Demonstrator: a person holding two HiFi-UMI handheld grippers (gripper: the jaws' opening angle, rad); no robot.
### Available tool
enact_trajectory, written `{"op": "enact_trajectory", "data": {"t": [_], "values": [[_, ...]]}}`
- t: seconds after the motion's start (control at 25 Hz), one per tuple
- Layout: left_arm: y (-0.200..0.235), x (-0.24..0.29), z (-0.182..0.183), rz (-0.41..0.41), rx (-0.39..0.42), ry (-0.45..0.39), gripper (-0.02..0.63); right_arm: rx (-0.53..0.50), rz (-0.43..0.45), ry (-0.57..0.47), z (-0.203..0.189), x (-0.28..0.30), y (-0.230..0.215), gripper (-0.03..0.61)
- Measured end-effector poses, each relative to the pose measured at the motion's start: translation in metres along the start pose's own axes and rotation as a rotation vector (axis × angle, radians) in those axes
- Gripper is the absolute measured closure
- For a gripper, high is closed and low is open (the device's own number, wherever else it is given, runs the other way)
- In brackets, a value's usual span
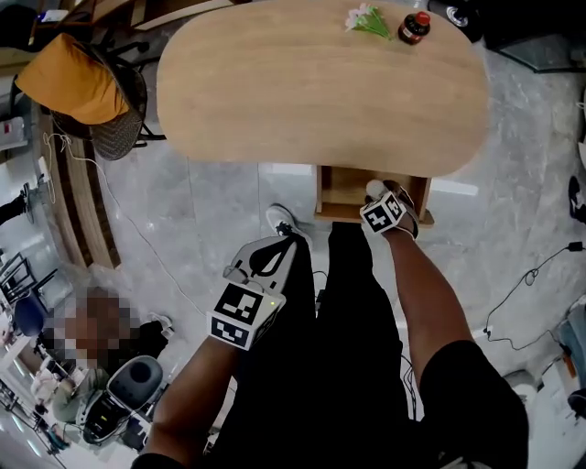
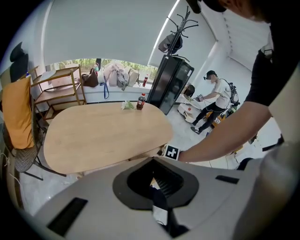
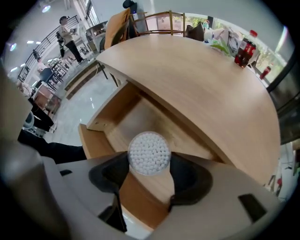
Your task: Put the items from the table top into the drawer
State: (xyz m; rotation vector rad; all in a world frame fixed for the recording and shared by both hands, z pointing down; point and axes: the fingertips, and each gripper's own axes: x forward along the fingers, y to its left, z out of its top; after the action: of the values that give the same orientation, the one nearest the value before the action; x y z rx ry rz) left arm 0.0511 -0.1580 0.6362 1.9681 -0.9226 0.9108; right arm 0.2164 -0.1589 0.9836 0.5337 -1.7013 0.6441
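A round clear tub of cotton swabs sits between the jaws of my right gripper, which is shut on it. In the head view that gripper hovers with the tub over the open wooden drawer under the table's near edge. The drawer's inside looks bare. A cola bottle and a small bunch of flowers stand at the far right of the oval wooden table. My left gripper hangs low by the person's legs, jaws together with nothing in them.
An orange-backed chair stands left of the table. A seated person and a cable are on the floor at left. A black fridge and another person are beyond the table.
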Motion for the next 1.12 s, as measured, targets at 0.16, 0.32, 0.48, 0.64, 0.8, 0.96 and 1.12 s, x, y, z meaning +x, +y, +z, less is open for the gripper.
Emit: {"op": "enact_trajectory", "data": {"t": [0.16, 0.32, 0.48, 0.64, 0.8, 0.96, 1.12], "values": [[0.001, 0.01, -0.012, -0.005, -0.008, 0.03, 0.612, -0.02, -0.009, -0.041, 0.015, 0.013, -0.009, 0.316], [0.0, 0.015, -0.012, -0.012, -0.012, 0.03, 0.612, -0.033, 0.041, -0.01, 0.012, 0.024, 0.0, 0.312], [-0.003, 0.012, -0.006, -0.013, 0.005, 0.017, 0.612, -0.027, 0.051, 0.012, 0.001, 0.017, 0.007, 0.31], [-0.009, -0.001, 0.006, 0.0, 0.014, -0.012, 0.612, -0.014, 0.067, 0.04, -0.015, -0.004, 0.011, 0.31], [-0.017, -0.02, 0.026, 0.008, 0.005, -0.075, 0.612, -0.066, 0.104, 0.063, -0.02, -0.036, 0.012, 0.311], [-0.027, -0.044, 0.049, -0.001, 0.014, -0.141, 0.612, -0.159, 0.116, 0.03, -0.008, -0.076, 0.015, 0.311], [-0.038, -0.07, 0.062, -0.009, 0.058, -0.182, 0.612, -0.113, 0.111, -0.09, 0.016, -0.131, 0.028, 0.452]]}}
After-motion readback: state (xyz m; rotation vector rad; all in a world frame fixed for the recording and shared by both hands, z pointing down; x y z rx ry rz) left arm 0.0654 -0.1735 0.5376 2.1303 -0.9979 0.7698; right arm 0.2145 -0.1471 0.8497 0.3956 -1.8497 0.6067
